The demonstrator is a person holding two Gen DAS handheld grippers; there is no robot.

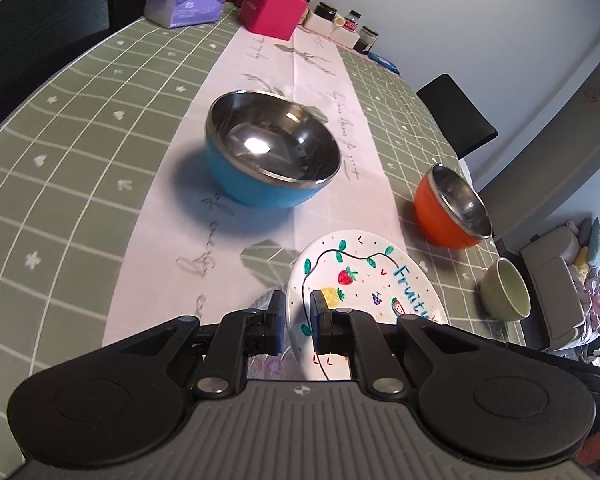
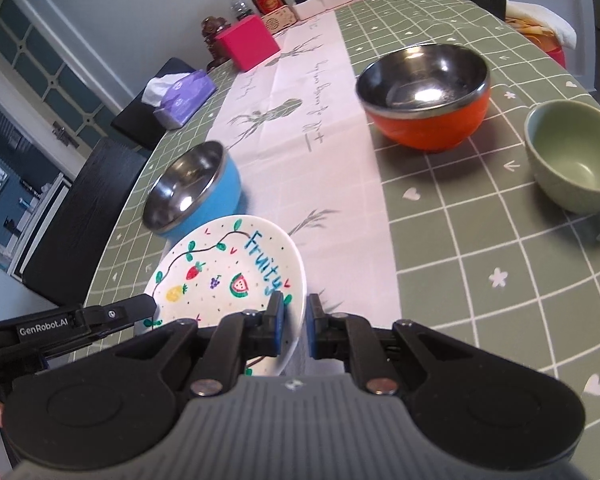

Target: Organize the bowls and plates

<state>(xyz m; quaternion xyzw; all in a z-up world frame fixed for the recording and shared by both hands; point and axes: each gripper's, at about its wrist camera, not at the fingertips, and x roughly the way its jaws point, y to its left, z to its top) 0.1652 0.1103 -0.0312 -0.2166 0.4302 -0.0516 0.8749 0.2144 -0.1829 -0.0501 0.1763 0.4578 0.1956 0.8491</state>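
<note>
A white plate painted with fruit and the word "Fruity" hangs tilted above the table, held on opposite rims. My left gripper is shut on its left rim. My right gripper is shut on its right rim. The left gripper's arm shows at the plate's lower left in the right wrist view. A blue steel-lined bowl stands on the white runner beyond the plate. An orange steel-lined bowl and a small green bowl sit to the right.
The table wears a green checked cloth with a white runner down its middle. A pink box, a purple tissue pack, bottles and jars line the far end. Black chairs stand along both sides.
</note>
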